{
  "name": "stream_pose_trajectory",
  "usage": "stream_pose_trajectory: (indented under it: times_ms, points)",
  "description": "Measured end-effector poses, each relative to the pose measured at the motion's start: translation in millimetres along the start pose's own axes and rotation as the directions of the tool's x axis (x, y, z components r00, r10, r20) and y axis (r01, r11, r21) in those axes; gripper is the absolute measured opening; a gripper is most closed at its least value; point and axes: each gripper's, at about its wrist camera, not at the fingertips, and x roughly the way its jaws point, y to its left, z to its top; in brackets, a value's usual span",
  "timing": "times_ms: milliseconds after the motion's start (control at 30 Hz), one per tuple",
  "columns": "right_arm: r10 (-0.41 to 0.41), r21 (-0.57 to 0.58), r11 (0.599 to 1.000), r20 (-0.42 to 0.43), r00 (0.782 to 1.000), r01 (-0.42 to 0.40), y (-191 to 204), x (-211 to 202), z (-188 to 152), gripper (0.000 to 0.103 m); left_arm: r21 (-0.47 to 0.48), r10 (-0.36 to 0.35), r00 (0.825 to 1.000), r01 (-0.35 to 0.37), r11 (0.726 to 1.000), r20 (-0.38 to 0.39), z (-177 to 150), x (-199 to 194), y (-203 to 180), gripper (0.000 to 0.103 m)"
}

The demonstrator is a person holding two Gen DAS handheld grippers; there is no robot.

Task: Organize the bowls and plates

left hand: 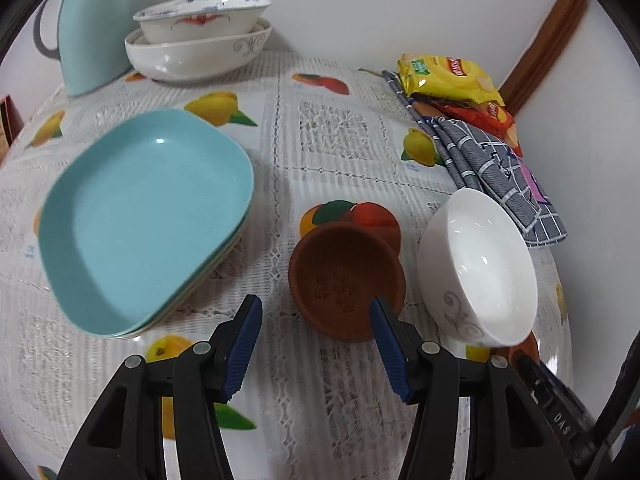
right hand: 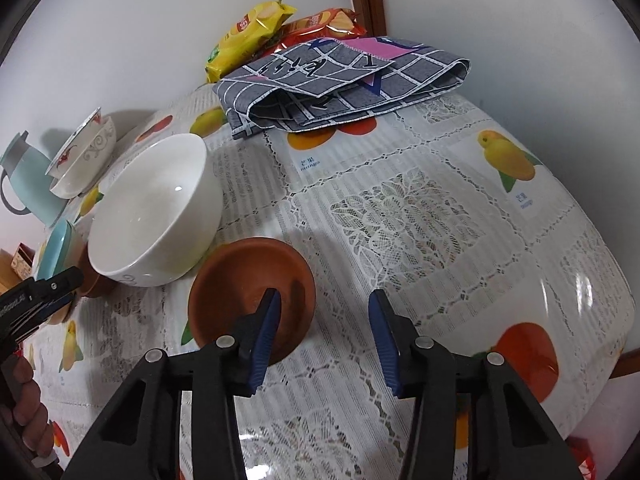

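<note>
Left gripper (left hand: pixel 316 316): your jaws stand apart, nothing between the blue pads; the right pad's tip overlaps the near rim of a clay dish, and whether it touches cannot be told.
Right gripper (right hand: pixel 323 311): your jaws stand apart with only tablecloth between them; the left pad's tip sits over the second clay dish's bowl, contact unclear.
Jug (left hand: pixel 90 28): pale blue with a grey handle, far left by the wall.
Nested bowls (left hand: pixel 200 40): a patterned white bowl sits inside a wider white one, just right of the jug.
Plates (left hand: pixel 148 216): a stack of blue squarish plates, left of your left gripper.
Left clay dish (left hand: pixel 340 276): upright on the cloth, between the plates and the white bowl.
White bowl (left hand: pixel 478 268): tilted on its side, mouth facing the clay dish, just right of it.
Right clay dish (right hand: pixel 240 280): upright, just right of the white bowl, rim near it.
Towel (right hand: pixel 344 80): grey checked, folded, at the back beyond the bowl.
Snack packs (right hand: pixel 248 36): one yellow, one red, behind the towel against the wall.
Tablecloth (right hand: pixel 440 220): white lace with fruit prints, under everything.
</note>
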Motion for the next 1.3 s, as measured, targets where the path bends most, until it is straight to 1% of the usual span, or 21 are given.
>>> stream_pose_trajectory:
  times_ms: [67,133,233,300,367,400,433,467,500,633,767,833,933,1067,1300]
  points:
    - [0.0,-0.01,1.0,-0.005,1.0,0.0,2,4,0,0.04,-0.015,0.016,1.0,-0.016,1.0,0.001,2,5,2,0.053]
    - [-0.005,-0.015,1.0,-0.004,1.0,0.005,4,7,0,0.039,-0.032,0.019,1.0,-0.019,0.999,-0.004,4,9,4,0.051]
    - [-0.01,-0.02,1.0,0.005,1.0,0.01,6,8,1,0.037,-0.058,0.022,1.0,-0.023,0.998,-0.005,6,13,7,0.042]
    - [-0.006,-0.017,1.0,0.009,1.0,0.007,5,9,2,0.029,-0.059,0.019,1.0,-0.02,0.998,-0.014,7,17,7,0.041]
    - [0.002,-0.015,1.0,0.008,1.0,-0.001,4,9,3,0.027,-0.048,0.022,1.0,-0.023,0.999,-0.012,7,19,6,0.04]
    - [0.005,-0.012,1.0,0.01,1.0,-0.005,4,9,3,0.024,-0.041,0.024,1.0,-0.025,0.999,-0.009,7,20,5,0.039]
    - [0.008,-0.012,1.0,0.011,1.0,-0.008,4,9,4,0.021,-0.037,0.024,1.0,-0.025,0.999,-0.01,7,20,4,0.037]
    - [0.015,-0.014,1.0,0.012,1.0,-0.015,4,9,4,0.016,-0.038,0.022,1.0,-0.022,0.999,-0.006,7,20,3,0.036]
    - [0.021,-0.015,1.0,0.014,1.0,-0.02,4,9,3,0.015,-0.039,0.019,1.0,-0.019,0.999,-0.007,7,20,4,0.032]
    - [0.01,-0.039,0.999,0.025,1.0,-0.009,9,8,3,0.013,-0.037,0.017,1.0,-0.017,0.999,-0.005,6,22,3,0.019]
    - [0.029,-0.021,0.999,0.023,0.999,-0.028,7,5,2,0.011,-0.008,0.029,1.0,-0.029,1.0,-0.003,4,22,-1,0.014]
    - [0.048,-0.009,0.999,0.024,0.999,-0.048,5,3,1,0.01,-0.009,0.016,1.0,-0.016,1.0,-0.003,3,19,-1,0.011]
    - [0.059,0.007,0.998,0.029,0.998,-0.059,3,-1,-1,0.009,0.007,-0.002,1.0,0.002,1.0,0.002,1,13,-3,0.01]
    - [0.06,0.001,0.998,0.045,0.997,-0.06,6,-9,-3,0.008,0.019,-0.026,1.0,0.025,0.999,0.009,-2,3,-4,0.009]
    - [0.059,-0.019,0.998,0.062,0.996,-0.058,16,-23,-6,0.009,0.02,-0.038,0.999,0.038,0.999,0.016,-8,-12,0,0.01]
